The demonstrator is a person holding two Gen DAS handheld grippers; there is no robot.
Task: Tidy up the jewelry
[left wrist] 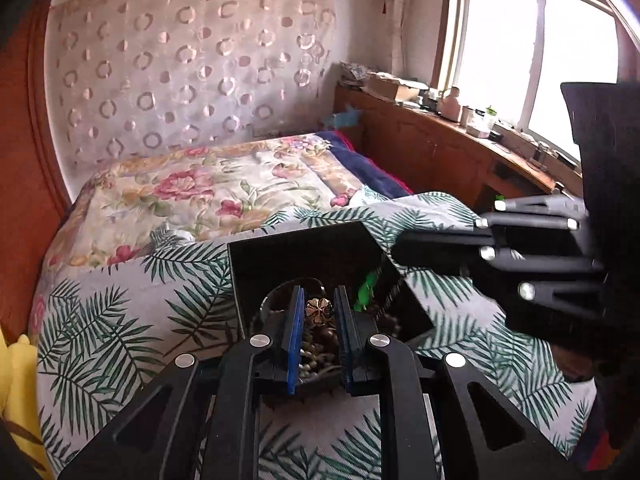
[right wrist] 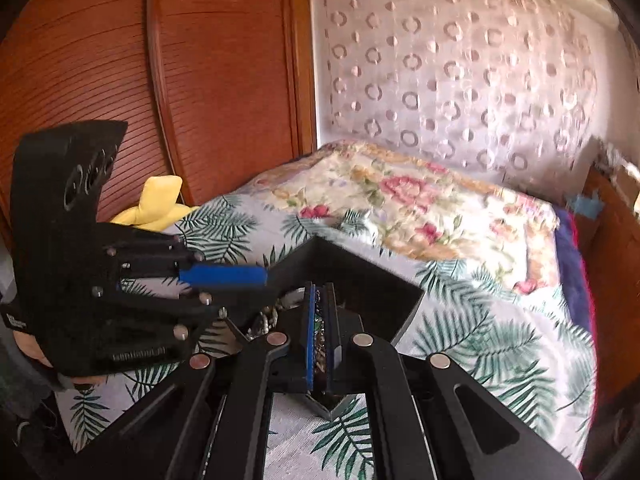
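Note:
A black open box sits on the palm-leaf bedsheet, holding a pile of beads and chains and a green piece. My left gripper is over the box, its blue-padded jaws close around a gold flower-shaped ornament. My right gripper is nearly shut above the same box, with a thin beaded strand between its pads. The right gripper's body reaches in from the right in the left view; the left gripper shows at left in the right view.
The bed carries a palm-leaf sheet and a floral quilt. A yellow cloth lies at the bed's left edge by a wooden wardrobe. A cluttered wooden ledge runs under the window on the right.

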